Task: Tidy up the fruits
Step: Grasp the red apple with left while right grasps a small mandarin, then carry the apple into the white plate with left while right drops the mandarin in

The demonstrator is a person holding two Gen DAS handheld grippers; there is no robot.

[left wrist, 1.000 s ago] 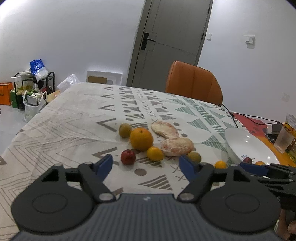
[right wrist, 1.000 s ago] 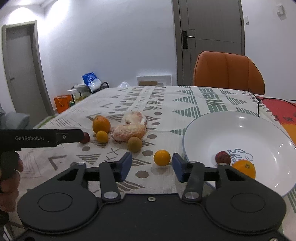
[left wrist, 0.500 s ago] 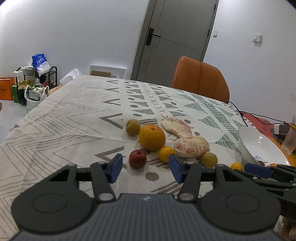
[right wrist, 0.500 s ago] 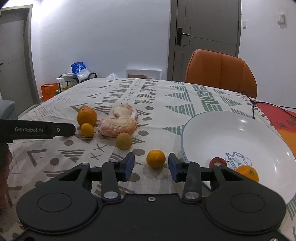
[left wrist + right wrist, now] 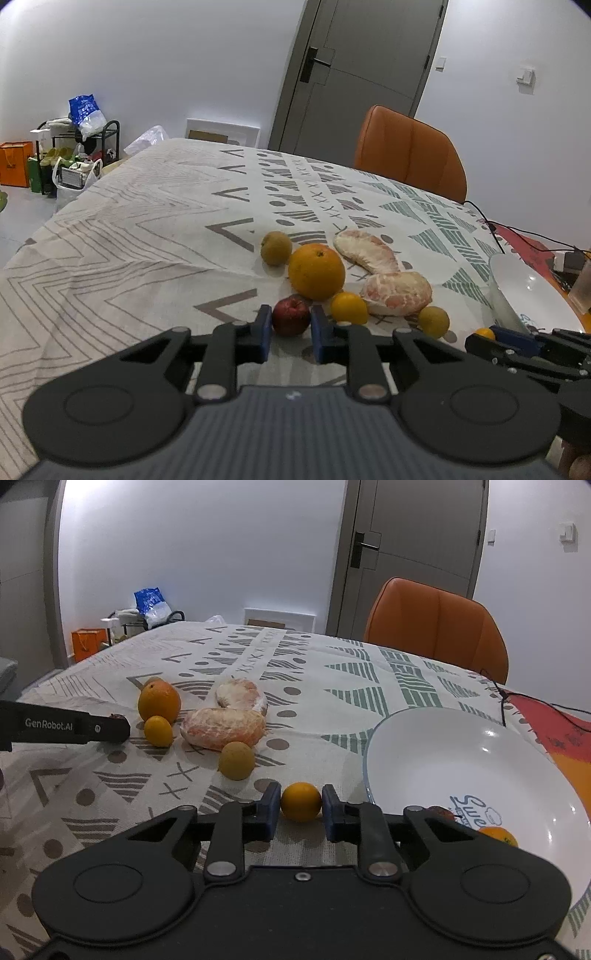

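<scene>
Both tongs are closing on fruit on the patterned table (image 5: 332, 664). The left tongs (image 5: 291, 332) pinch a small red apple (image 5: 291, 316); the right tongs (image 5: 300, 808) grip a small orange (image 5: 300, 801). Next, probably lifting both to the white bowl (image 5: 461, 760), whose two fruits only the right view shows.

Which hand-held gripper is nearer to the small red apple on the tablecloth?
Left. The left hand-held gripper has the small red apple between its fingers. The right hand-held gripper is off to the apple's right by the white plate, around a small orange.
</scene>
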